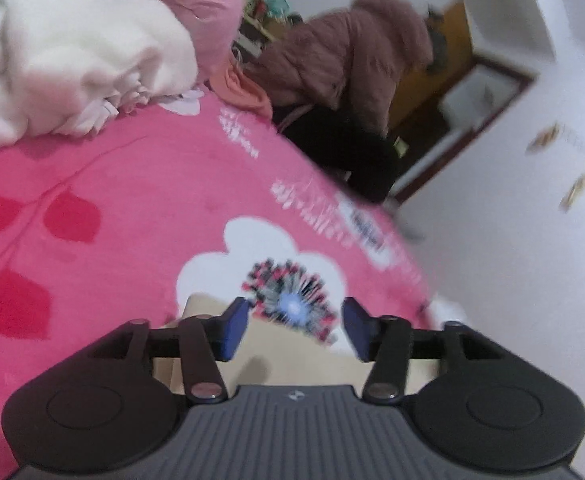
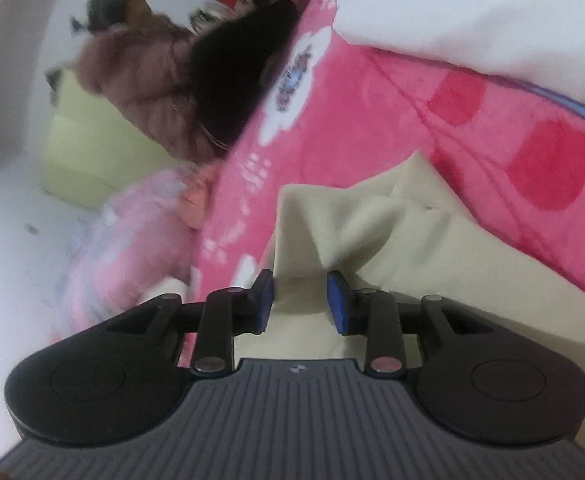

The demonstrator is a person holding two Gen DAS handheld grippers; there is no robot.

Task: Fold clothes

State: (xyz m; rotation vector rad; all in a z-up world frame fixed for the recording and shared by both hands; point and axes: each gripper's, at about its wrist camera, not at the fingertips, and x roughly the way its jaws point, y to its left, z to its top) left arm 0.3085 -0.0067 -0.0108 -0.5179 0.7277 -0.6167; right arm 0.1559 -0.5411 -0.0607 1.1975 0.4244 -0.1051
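Your left gripper (image 1: pixel 294 326) hangs with its blue pads spread wide and nothing between them, over the near edge of the flat cream fabric garment (image 1: pixel 292 364) lying on the pink fleece blanket with red leaves and white flowers (image 1: pixel 132 184). Your right gripper (image 2: pixel 299 300) is also parted, a raised fold of the same cream garment (image 2: pixel 332 232) lying between its pads without being pinched. A heap of white fluffy bedding (image 1: pixel 64 64) sits well beyond.
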